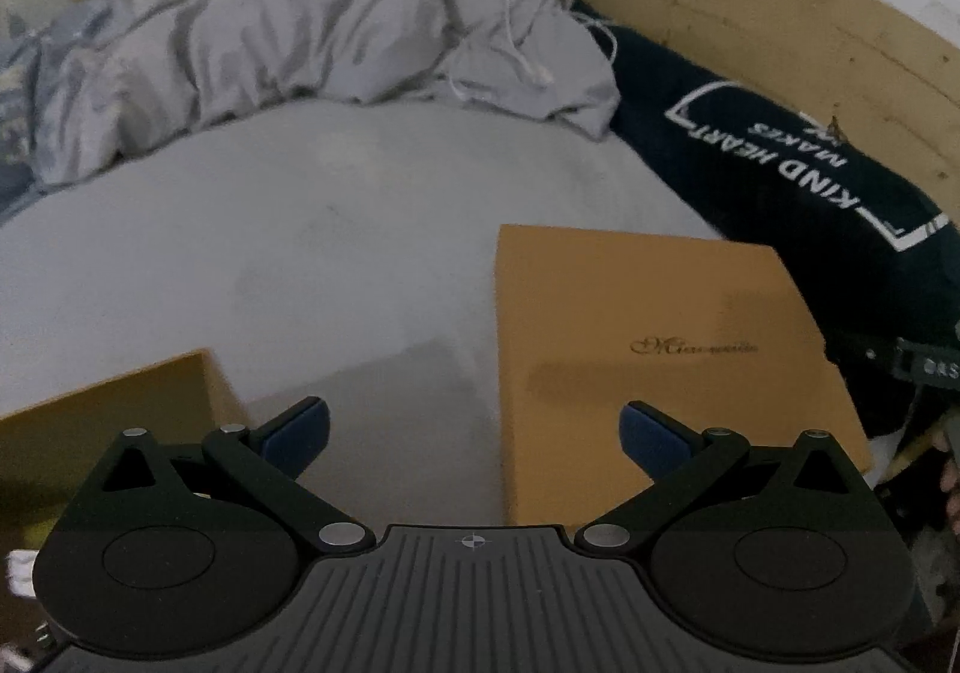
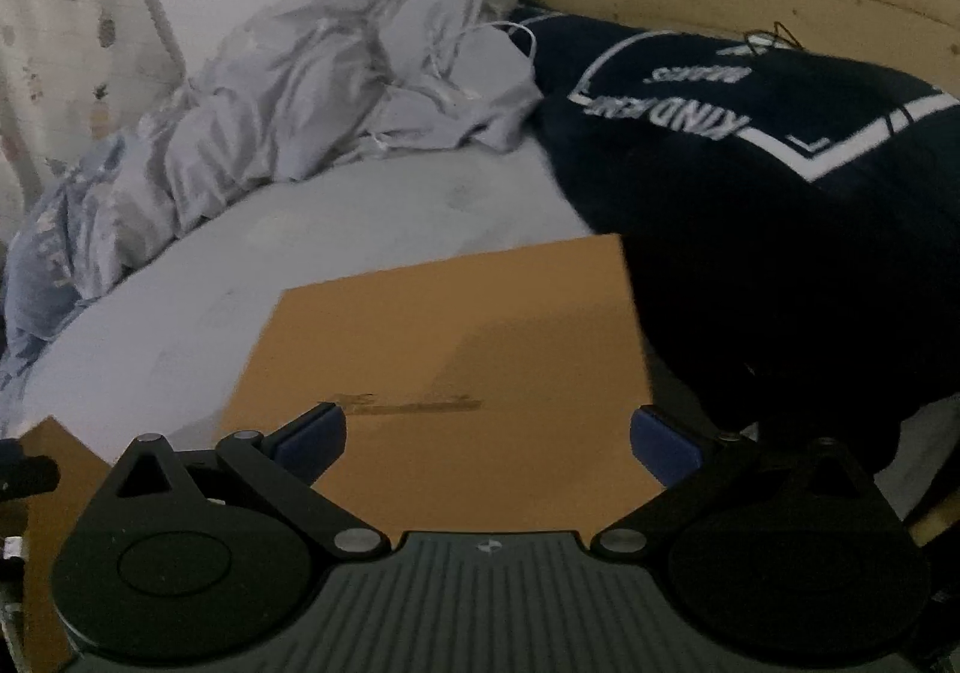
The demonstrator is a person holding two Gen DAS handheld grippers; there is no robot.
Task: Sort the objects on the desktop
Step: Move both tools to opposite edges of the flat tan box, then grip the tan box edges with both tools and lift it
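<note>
A flat orange box lid with a script logo lies on the grey bed sheet, right of centre in the left wrist view. A second orange box sits at the lower left. My left gripper hangs open over the sheet between the two, nothing between its blue pads. In the right wrist view the orange lid fills the middle, and my right gripper is open just above its near edge, holding nothing. The other orange box shows at the lower left.
A crumpled grey duvet is heaped at the back. A dark navy pillow with white lettering lies right of the lid, against a wooden headboard. The pillow crowds the lid's right edge. A patterned curtain hangs far left.
</note>
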